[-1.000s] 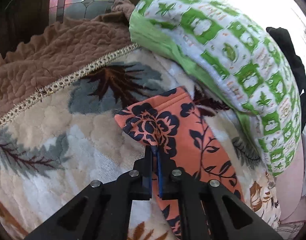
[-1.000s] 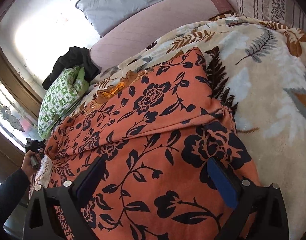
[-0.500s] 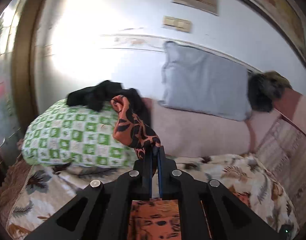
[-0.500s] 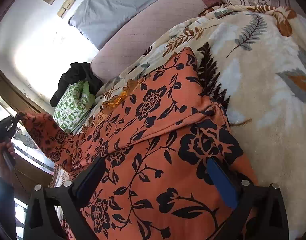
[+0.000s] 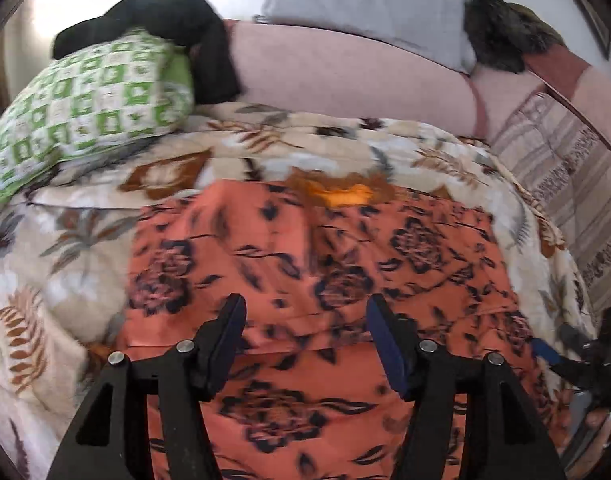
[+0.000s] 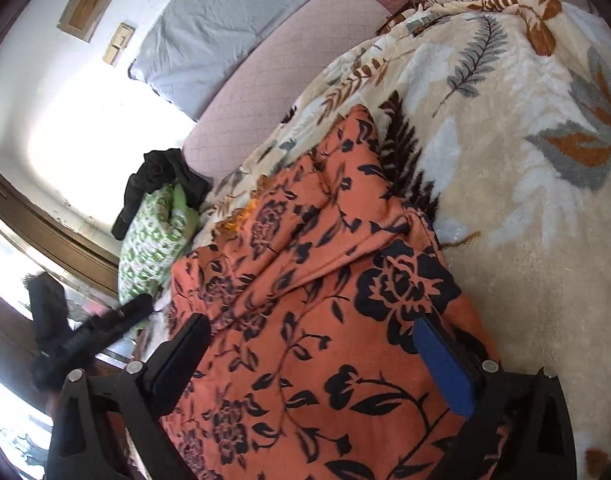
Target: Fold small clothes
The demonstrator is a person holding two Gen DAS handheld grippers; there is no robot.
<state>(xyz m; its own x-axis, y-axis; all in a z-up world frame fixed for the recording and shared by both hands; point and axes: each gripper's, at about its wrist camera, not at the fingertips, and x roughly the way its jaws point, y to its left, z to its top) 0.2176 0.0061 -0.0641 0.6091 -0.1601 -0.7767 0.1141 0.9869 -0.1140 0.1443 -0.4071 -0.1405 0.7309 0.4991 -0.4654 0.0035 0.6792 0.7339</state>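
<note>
We find no brand, label or legible writing anywhere; the framed piece (image 6: 92, 0) on the wall at the upper left of the right wrist view is too small and blurred to read, and the green checked pillow (image 5: 85, 108) carries only patterned squares.

The orange garment with dark floral print (image 5: 317, 292) lies on the cream leaf-patterned blanket (image 5: 37, 280). In the left wrist view it fills the lower middle of the frame, its far edge running roughly level across the picture, with a fold line crossing it from side to side just beyond the fingertips. In the right wrist view the orange garment (image 6: 325, 300) stretches from the bottom centre up toward the upper middle, so its long axis runs diagonally, its far corner pointing at the pink headboard cushion (image 6: 273, 92). A raised crease runs along that same diagonal.

Our left gripper (image 5: 305, 328) sits above the cloth with its jaws spread wide and nothing between them; the cloth shows freely in the gap. Our right gripper (image 6: 313, 356) is likewise spread wide over the near part of the garment, gripping nothing, its blue pad (image 6: 445, 364) lying close to the fabric on the right side.

A black garment (image 5: 165, 20) is draped over the pillow at the upper left, and a grey pillow (image 5: 365, 0) leans against the wall.
</note>
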